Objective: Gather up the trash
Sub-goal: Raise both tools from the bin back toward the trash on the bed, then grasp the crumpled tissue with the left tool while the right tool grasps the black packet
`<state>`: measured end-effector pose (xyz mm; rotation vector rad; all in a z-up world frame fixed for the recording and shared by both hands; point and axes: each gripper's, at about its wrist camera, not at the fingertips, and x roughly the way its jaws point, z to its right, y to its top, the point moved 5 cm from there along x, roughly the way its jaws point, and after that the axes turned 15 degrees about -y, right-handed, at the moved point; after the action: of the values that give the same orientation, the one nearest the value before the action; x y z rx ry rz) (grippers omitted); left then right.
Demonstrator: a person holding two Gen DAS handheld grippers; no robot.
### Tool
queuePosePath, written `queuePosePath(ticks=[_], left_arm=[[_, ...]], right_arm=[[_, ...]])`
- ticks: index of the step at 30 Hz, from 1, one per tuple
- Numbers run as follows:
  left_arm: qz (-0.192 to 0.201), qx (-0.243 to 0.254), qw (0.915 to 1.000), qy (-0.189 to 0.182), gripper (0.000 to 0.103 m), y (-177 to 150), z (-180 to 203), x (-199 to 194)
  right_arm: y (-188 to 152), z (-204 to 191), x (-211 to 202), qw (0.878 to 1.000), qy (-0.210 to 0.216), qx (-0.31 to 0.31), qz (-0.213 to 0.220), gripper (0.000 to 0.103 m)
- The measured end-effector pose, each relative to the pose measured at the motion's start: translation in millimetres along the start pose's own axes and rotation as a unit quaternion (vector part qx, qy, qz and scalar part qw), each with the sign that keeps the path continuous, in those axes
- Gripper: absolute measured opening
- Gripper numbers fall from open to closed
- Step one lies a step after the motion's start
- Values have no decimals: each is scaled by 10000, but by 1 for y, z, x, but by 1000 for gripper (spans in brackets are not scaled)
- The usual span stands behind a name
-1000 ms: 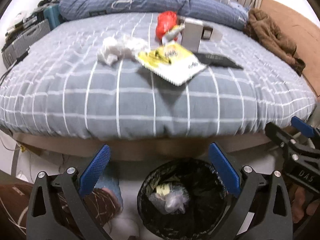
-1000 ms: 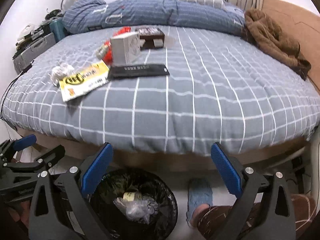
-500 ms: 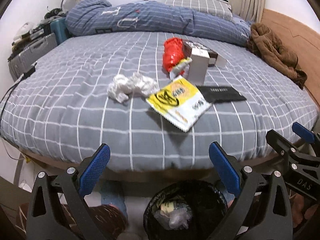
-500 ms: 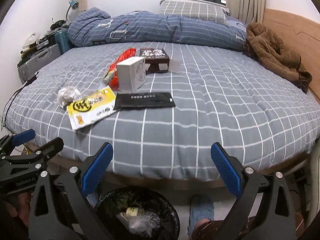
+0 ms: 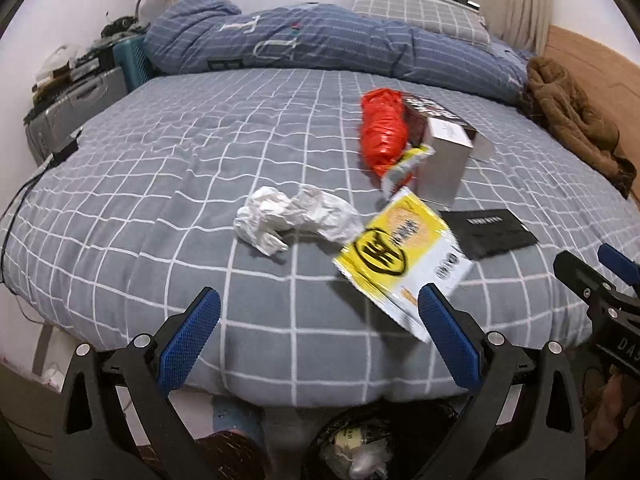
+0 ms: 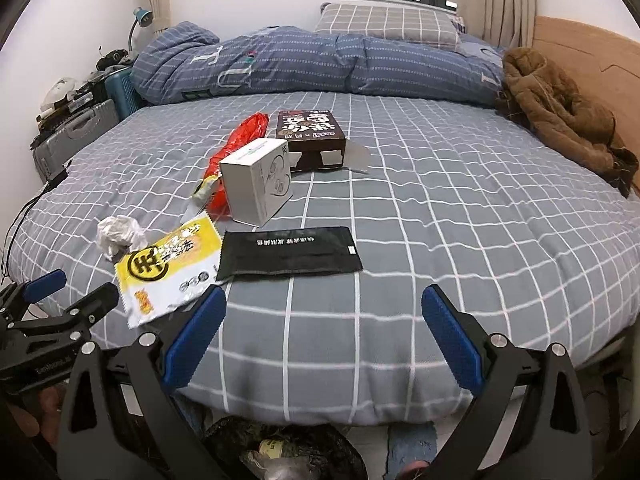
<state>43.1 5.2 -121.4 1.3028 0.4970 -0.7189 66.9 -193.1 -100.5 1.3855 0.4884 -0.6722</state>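
Trash lies on the grey checked bed (image 5: 160,184): a crumpled white tissue (image 5: 292,218) (image 6: 118,234), a yellow snack packet (image 5: 404,256) (image 6: 170,268), a flat black pouch (image 5: 494,232) (image 6: 290,250), a red plastic wrapper (image 5: 382,132) (image 6: 236,148), a white box (image 5: 446,160) (image 6: 258,180) and a brown box (image 6: 312,138). My left gripper (image 5: 318,344) is open and empty over the bed's near edge, below the tissue and packet. My right gripper (image 6: 324,336) is open and empty too, just below the pouch. A black-lined bin (image 5: 356,440) (image 6: 280,450) with some trash stands below both.
A rolled blue duvet (image 6: 320,64) and a pillow (image 6: 384,24) lie at the bed's far side. A brown jacket (image 6: 560,116) sits by the wooden headboard at the right. Cases and clutter (image 6: 72,120) stand at the left. A person's slippered foot (image 6: 412,448) is beside the bin.
Both grippers have risen from over the bin and tipped up toward the bed. The bin has slid to the bottom of both views. Both stayed open and empty.
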Motion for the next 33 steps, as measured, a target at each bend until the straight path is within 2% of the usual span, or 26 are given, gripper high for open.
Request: queuePosePath(ticks=[15,25,30,33], left_arm=[[-96,-213,9996,160,97,40,-41,49],[-337,-33,9994,66,96,52,-40,82],[-424,-5,9991,39,86,55,-40,91],[-461,9,9989,60,76,56,-42,94]], right_arm=[[21,-18,59,9991,71,-175,-372,94],[21,-28,94,9972,167,-246,-692,92],[20,-31,103,9958,169,-256,-858,87],[19,-35,105,9952,166,-332,-904,82]])
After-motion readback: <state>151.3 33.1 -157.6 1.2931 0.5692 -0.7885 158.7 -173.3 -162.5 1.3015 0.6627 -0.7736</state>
